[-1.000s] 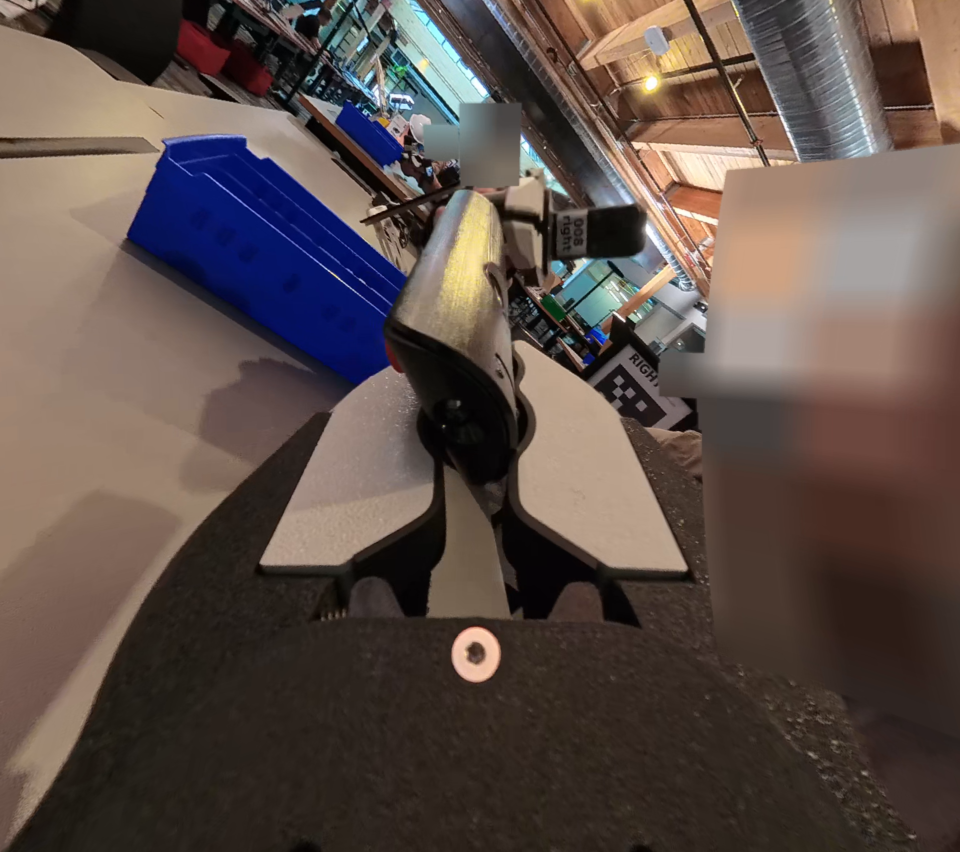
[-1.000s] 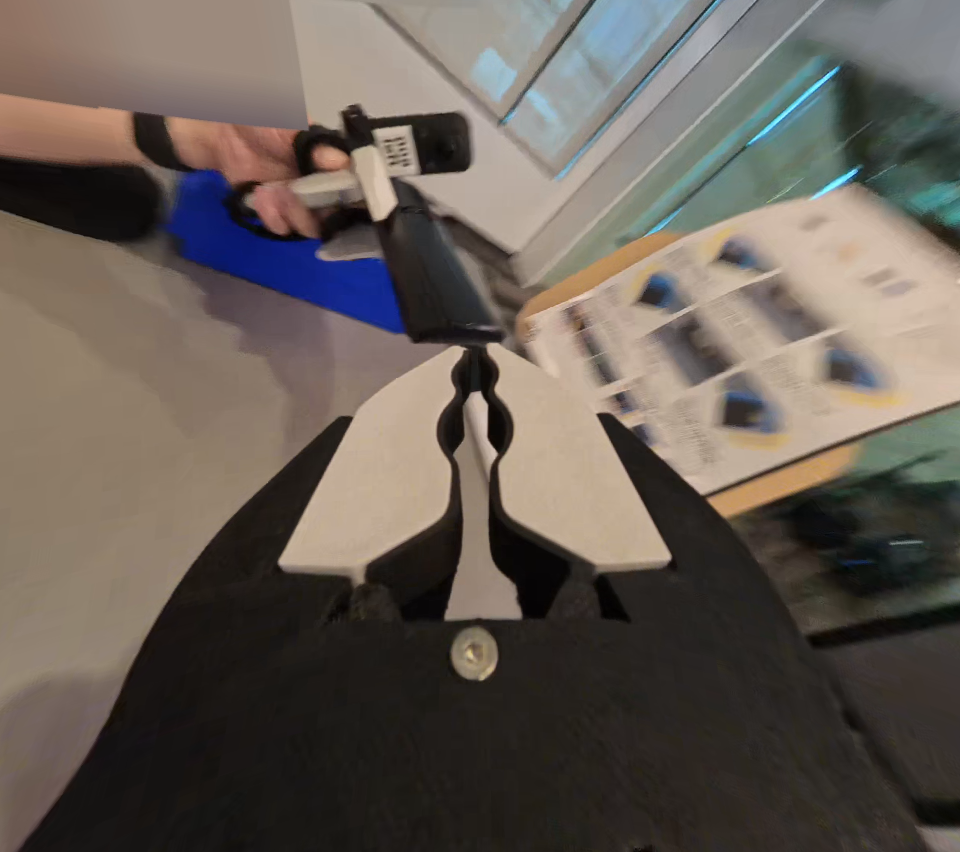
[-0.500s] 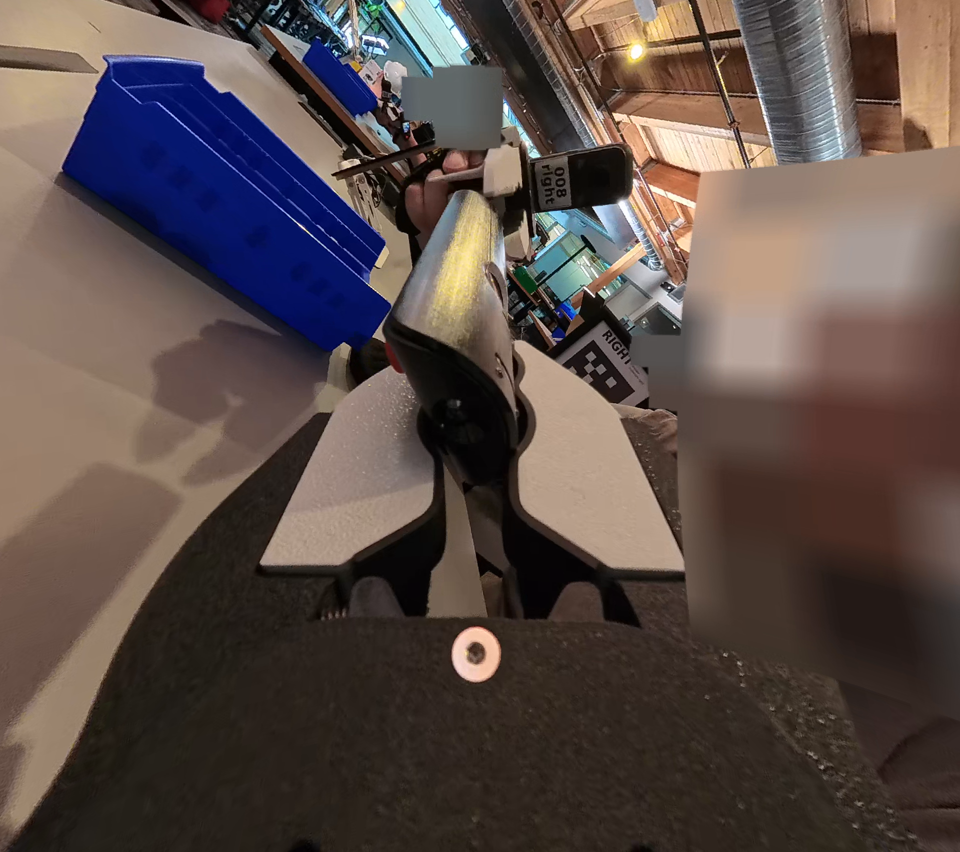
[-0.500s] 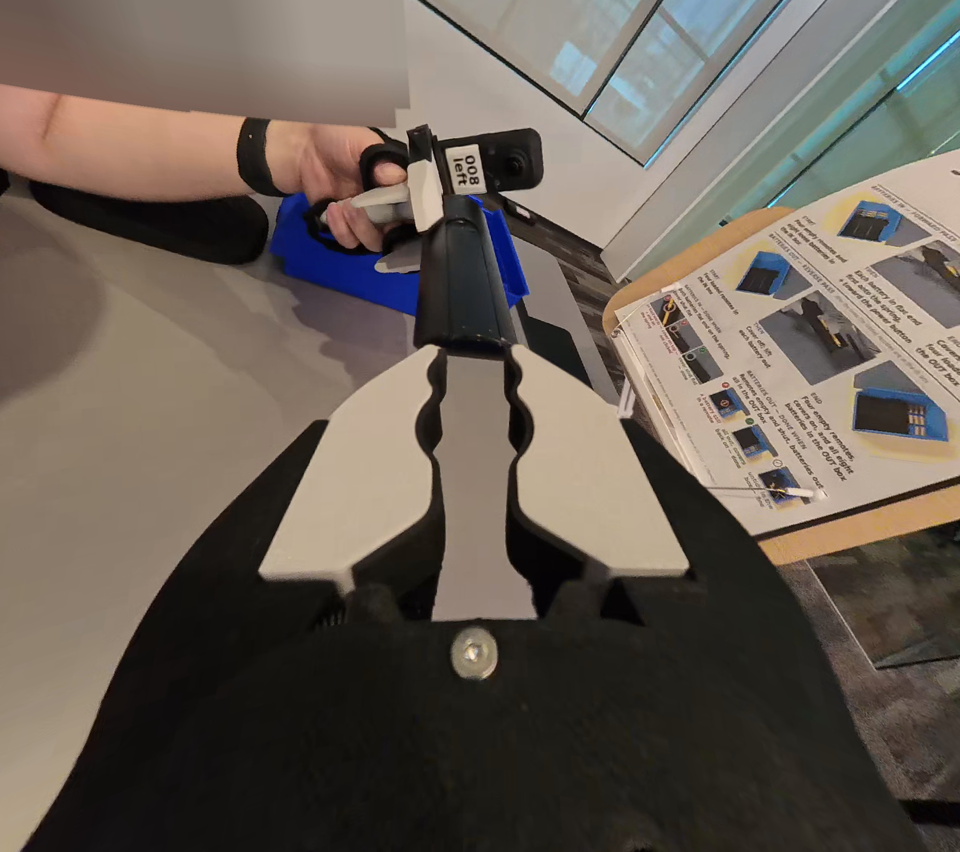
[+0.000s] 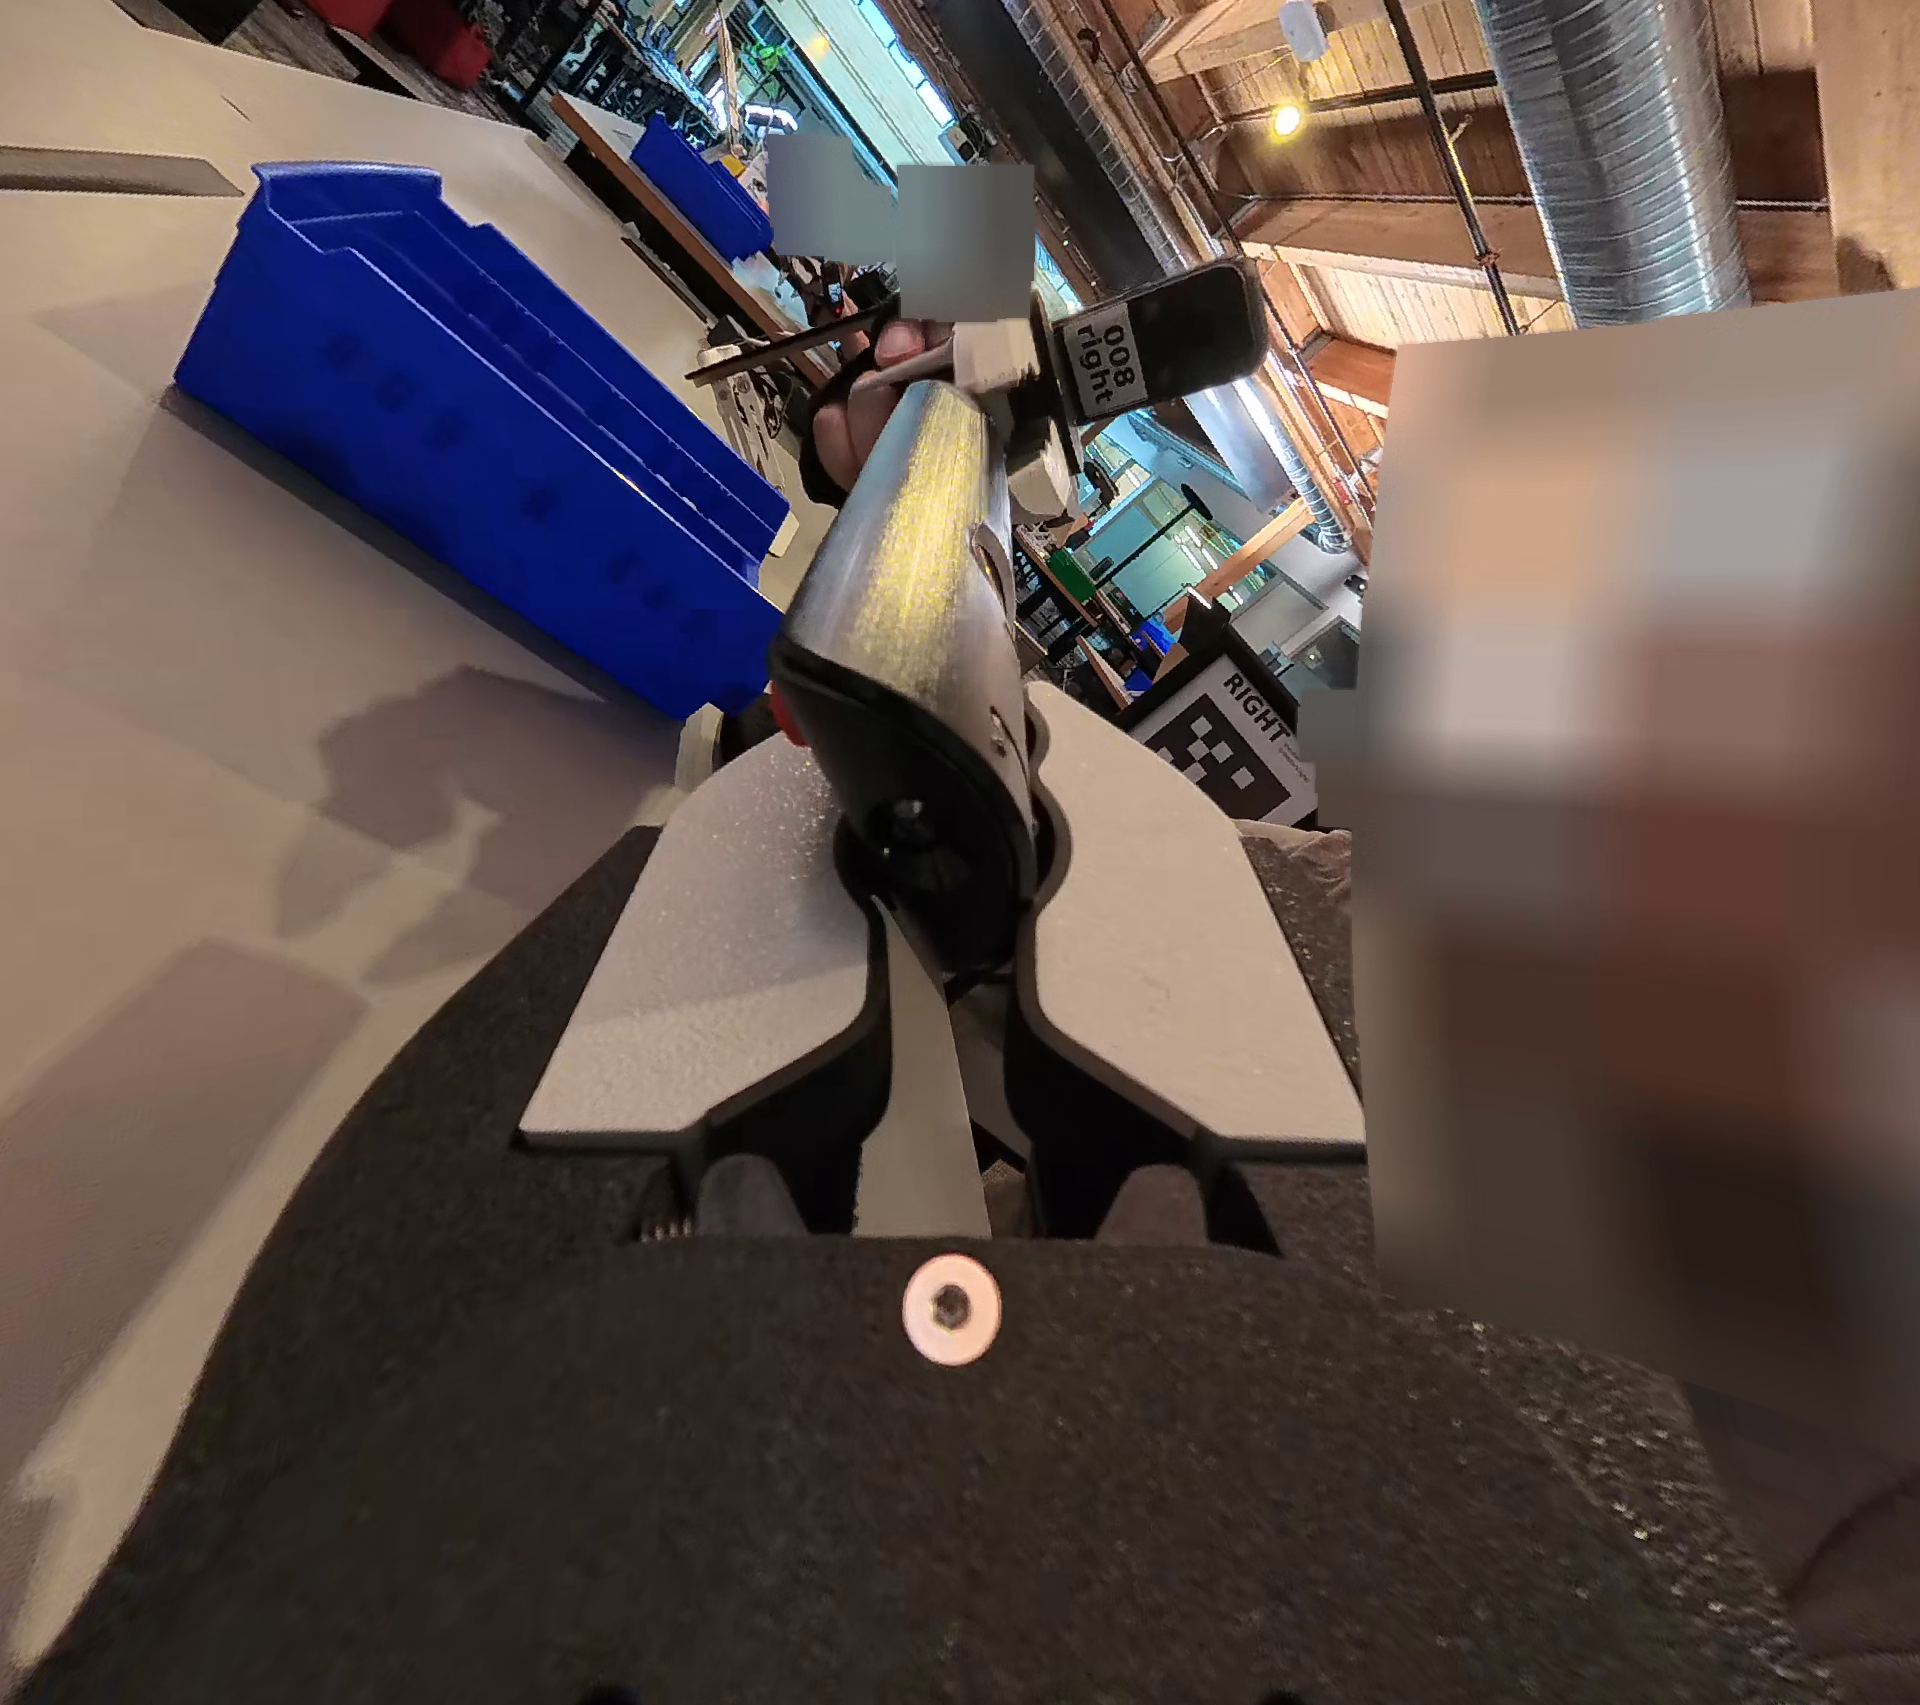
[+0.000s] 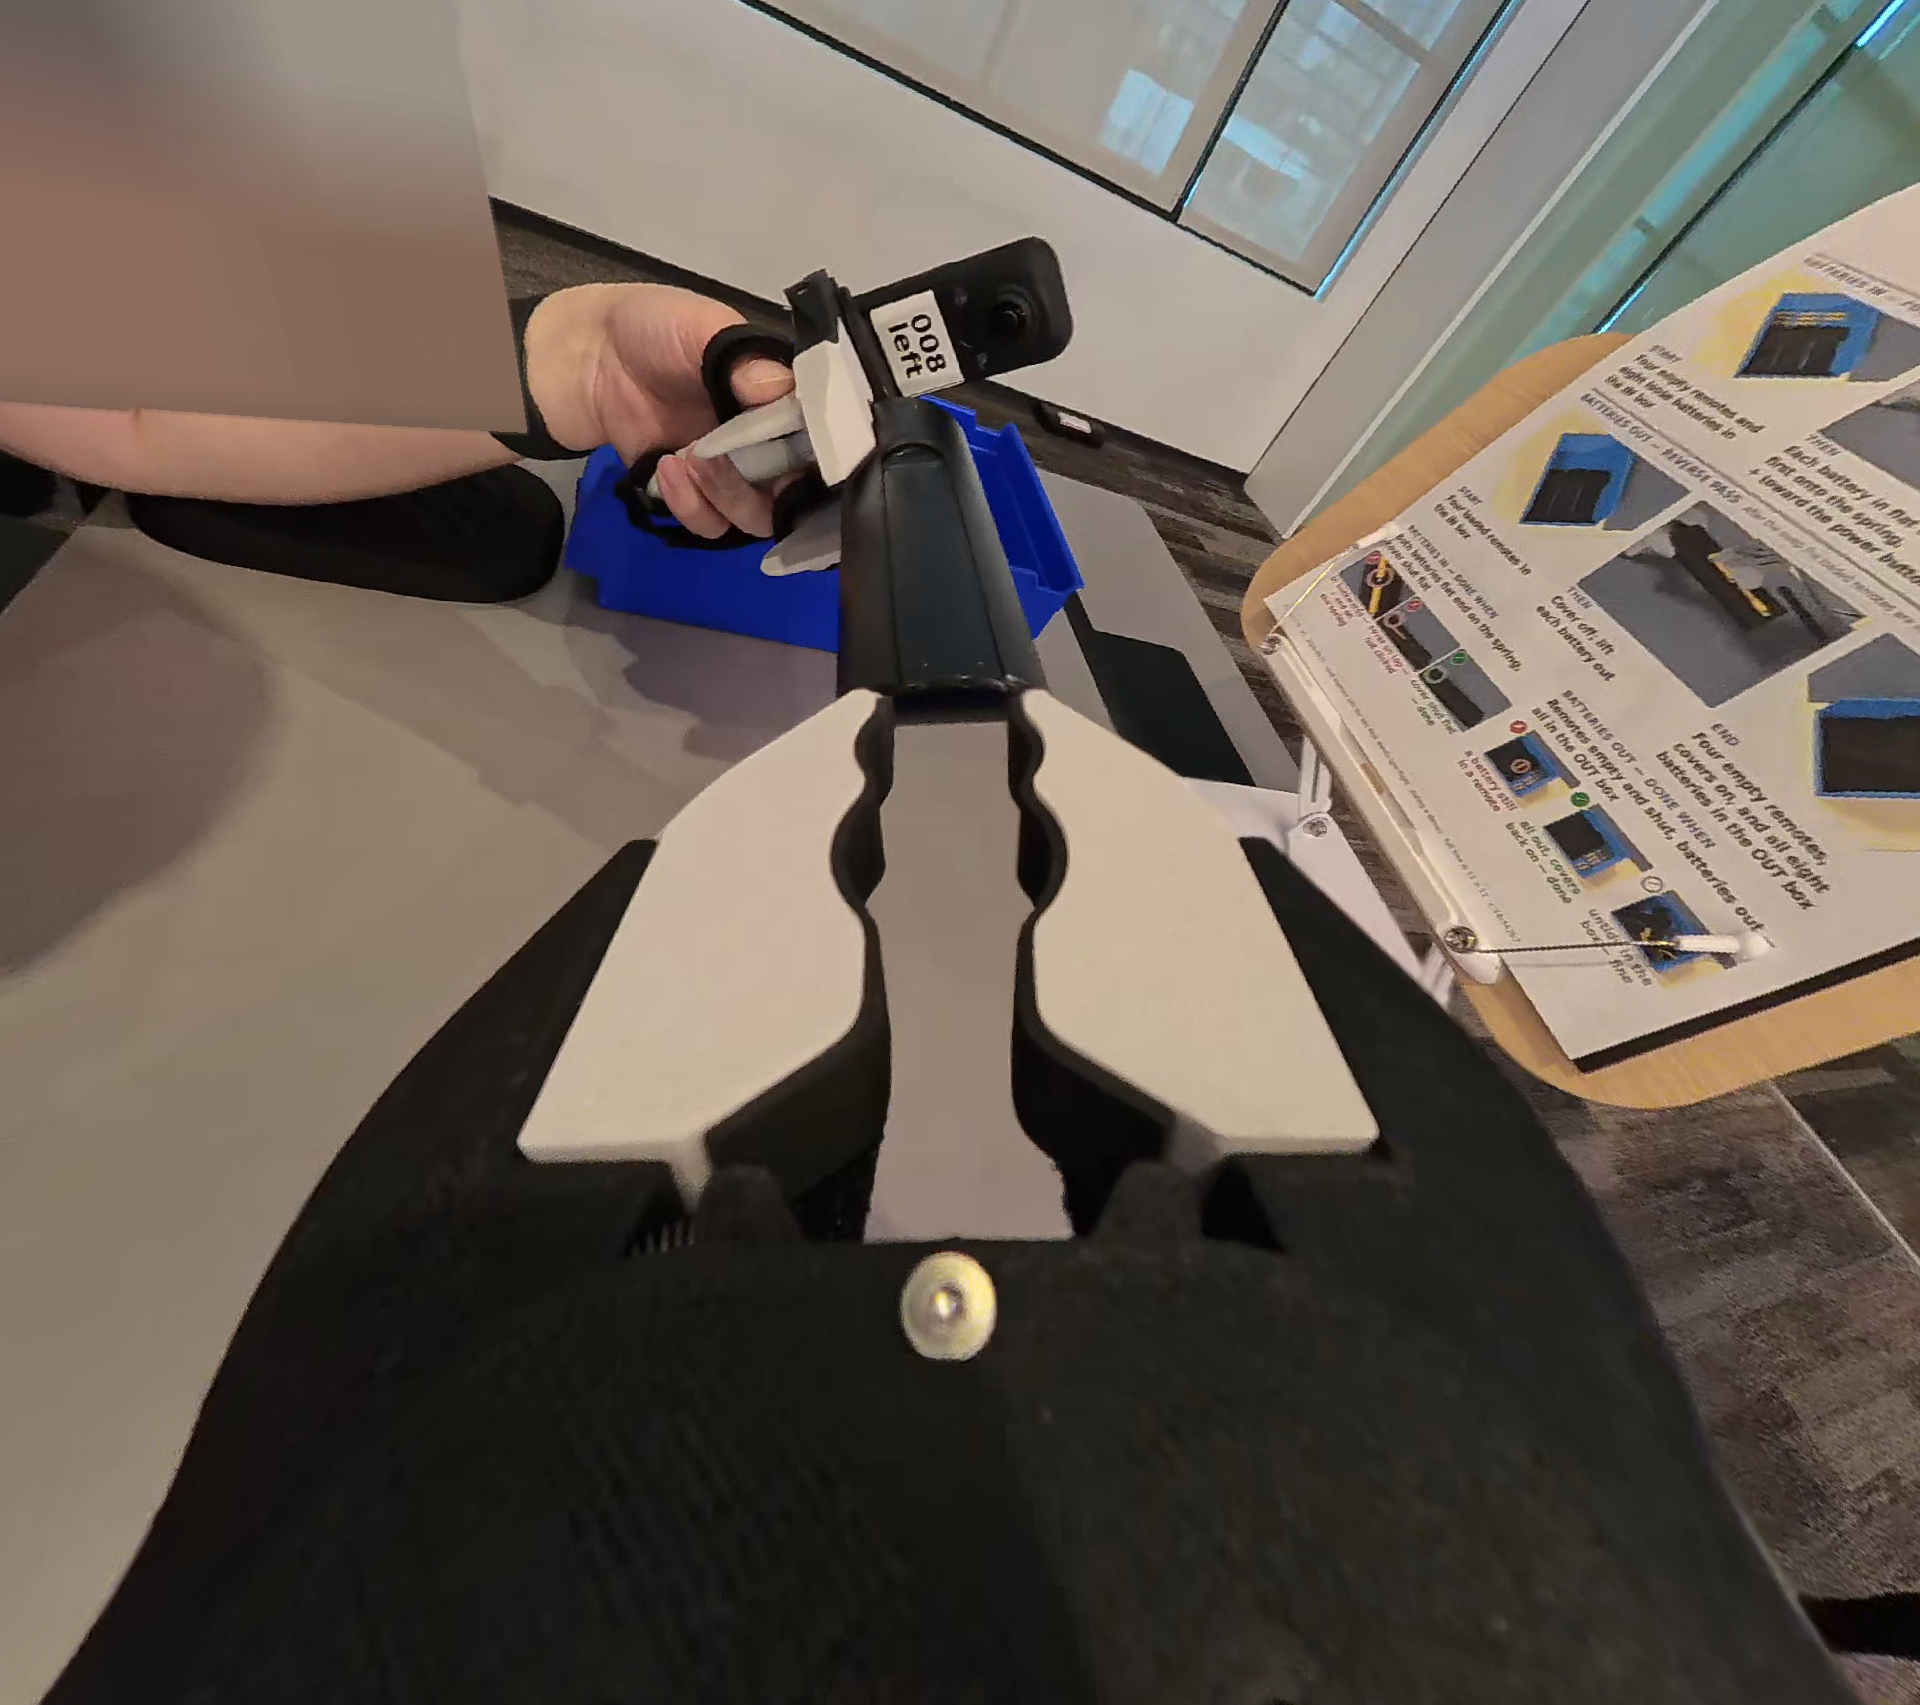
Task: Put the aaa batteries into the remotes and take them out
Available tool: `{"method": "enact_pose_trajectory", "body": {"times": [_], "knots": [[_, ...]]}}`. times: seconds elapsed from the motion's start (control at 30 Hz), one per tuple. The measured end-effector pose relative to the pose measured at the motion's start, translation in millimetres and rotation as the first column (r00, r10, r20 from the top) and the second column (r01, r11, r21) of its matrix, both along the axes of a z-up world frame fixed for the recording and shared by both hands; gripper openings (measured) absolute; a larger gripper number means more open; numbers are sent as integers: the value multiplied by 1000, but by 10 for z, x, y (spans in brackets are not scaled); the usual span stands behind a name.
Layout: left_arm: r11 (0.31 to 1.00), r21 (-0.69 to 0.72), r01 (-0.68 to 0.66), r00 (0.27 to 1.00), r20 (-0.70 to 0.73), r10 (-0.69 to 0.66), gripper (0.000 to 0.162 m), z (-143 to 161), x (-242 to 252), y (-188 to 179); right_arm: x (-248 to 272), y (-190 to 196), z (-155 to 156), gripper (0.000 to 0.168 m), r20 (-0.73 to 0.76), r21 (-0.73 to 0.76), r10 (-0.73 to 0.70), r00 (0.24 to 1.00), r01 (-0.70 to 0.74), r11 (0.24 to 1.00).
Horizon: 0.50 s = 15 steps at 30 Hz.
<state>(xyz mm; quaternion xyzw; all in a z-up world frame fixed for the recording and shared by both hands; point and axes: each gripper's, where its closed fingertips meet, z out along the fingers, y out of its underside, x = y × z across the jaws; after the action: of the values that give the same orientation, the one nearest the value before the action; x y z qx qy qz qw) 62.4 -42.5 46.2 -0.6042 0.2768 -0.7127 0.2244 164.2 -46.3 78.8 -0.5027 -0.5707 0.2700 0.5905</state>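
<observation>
**Grey bench, blue bin**

We see a smooth grey bench (image 5: 208,772) carrying a blue plastic bin (image 5: 468,429), which stands on it toward its far side. In the right wrist view the same bench (image 6: 312,824) carries that bin (image 6: 717,580) near its far edge, and a black padded object (image 6: 343,533) lies on the bench just beside the bin.

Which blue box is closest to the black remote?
The big blue bin on the grey table, right beside the remote. The other blue bin looks small and sits far across the room.
</observation>
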Motion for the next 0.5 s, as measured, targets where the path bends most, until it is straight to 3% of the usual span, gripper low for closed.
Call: {"method": "enact_pose_trajectory", "body": {"times": [0.5], "knots": [[1000,-3,3,1000,3,-3,21,-2,14,-8,13,-24,29,20,-26,-23,24,999,-25,999]]}}
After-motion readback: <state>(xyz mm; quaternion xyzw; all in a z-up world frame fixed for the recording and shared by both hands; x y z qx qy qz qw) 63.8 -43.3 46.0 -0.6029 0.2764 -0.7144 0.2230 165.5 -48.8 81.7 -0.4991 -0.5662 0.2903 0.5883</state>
